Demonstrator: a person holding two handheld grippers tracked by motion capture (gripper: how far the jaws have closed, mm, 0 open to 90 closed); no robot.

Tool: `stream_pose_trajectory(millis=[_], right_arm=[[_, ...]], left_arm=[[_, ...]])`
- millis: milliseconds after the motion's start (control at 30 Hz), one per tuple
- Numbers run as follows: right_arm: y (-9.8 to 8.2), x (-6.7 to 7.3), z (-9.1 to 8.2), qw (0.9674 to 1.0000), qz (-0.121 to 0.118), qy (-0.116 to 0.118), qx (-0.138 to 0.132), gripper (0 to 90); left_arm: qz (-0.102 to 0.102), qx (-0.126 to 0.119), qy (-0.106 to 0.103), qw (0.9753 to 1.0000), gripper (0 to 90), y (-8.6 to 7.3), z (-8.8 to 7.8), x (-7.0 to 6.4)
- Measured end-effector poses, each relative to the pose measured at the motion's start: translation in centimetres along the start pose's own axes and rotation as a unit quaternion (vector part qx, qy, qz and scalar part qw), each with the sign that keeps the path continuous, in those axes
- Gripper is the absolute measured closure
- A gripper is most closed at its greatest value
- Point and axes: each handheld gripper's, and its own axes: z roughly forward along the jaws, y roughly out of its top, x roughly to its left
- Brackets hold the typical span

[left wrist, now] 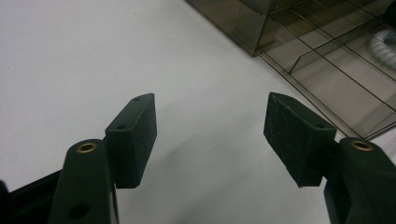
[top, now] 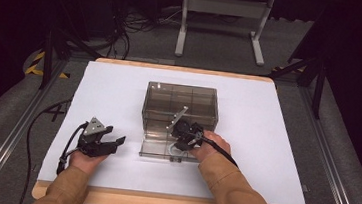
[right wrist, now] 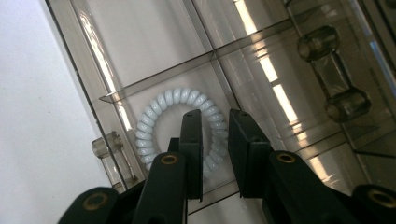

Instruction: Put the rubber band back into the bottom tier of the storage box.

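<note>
A smoky clear plastic box (top: 181, 102) stands mid-table with its low drawer (top: 150, 152) pulled out toward me. A white spiral hair tie (right wrist: 156, 112) lies flat in a corner compartment of that drawer (right wrist: 154, 84). My right gripper (right wrist: 215, 116) points down into the compartment, its jaws a narrow gap apart over the ring's near side, pads not pressing on it. In the high view the right gripper (top: 181, 143) hangs over the drawer and the hair tie (top: 173, 151). My left gripper (top: 115, 138) rests left of the box, open and empty (left wrist: 210, 135).
White sheet (top: 264, 155) covers the wooden table. Thin dividers split the drawer (left wrist: 327, 79) into several compartments. A clear bar handle (right wrist: 334, 70) sits on the drawer near the right gripper. Cables trail off the table's left side (top: 47, 114).
</note>
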Motion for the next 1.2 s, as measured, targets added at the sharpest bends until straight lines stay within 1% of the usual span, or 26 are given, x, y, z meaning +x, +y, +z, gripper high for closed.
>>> stream_pose_trajectory(millis=[67,133,233,367,433,500,567,600,667,700,733,1000,1200], right_arm=[[0.0,-0.1,-0.1,0.9999,-0.01,-0.003,-0.011,75.6],[0.1,0.1,-0.3,0.9999,-0.006,-0.004,-0.013,77.3],[0.0,0.1,-0.6,0.9998,-0.011,-0.006,-0.018,80.3],[-0.1,0.2,-1.3,0.9996,-0.007,-0.003,-0.028,80.3],[-0.2,0.2,-1.6,0.9993,-0.012,-0.001,-0.035,80.5],[-0.3,0.3,-1.8,0.9992,-0.012,0.0,-0.037,81.0],[-0.4,0.5,-2.2,0.9991,-0.012,0.0,-0.04,83.4],[-0.5,0.6,-2.3,0.9991,-0.016,0.001,-0.04,85.8],[-0.6,0.9,-2.7,0.9991,-0.017,0.003,-0.038,90.0],[-0.7,1.0,-2.8,0.9991,-0.018,0.006,-0.038,90.0],[-0.7,1.1,-2.9,0.9989,-0.025,0.007,-0.038,90.0],[-1.1,2.2,-4.1,0.998,-0.04,0.021,-0.045,90.0],[-1.4,2.8,-4.4,0.997,-0.052,0.03,-0.048,90.0]], left_arm=[[0.0,0.0,0.0,1.0,35.4,0.0,0.0,0.0],[0.0,0.0,0.0,1.0,35.4,0.0,0.0,0.0],[0.0,0.0,0.001,1.0,35.4,0.0,0.0,0.0],[-0.001,0.001,0.0,1.0,35.4,0.0,0.0,0.0],[-0.001,0.001,-0.001,1.0,35.4,0.0,0.0,0.0],[-0.001,0.001,-0.001,1.0,35.4,0.0,0.0,0.0],[0.0,0.001,-0.001,1.0,35.4,0.0,0.0,0.0],[0.0,0.001,-0.001,1.0,35.4,0.0,0.0,0.0],[0.0,0.001,-0.001,1.0,35.4,0.0,0.0,0.0],[0.0,0.001,-0.001,1.0,35.4,0.0,0.0,0.0],[0.0,0.001,-0.001,1.0,35.4,0.0,0.0,0.0],[0.001,0.0,0.001,1.0,35.4,0.0,0.0,0.0],[0.001,0.001,0.0,1.0,35.3,0.0,-0.1,0.0]])
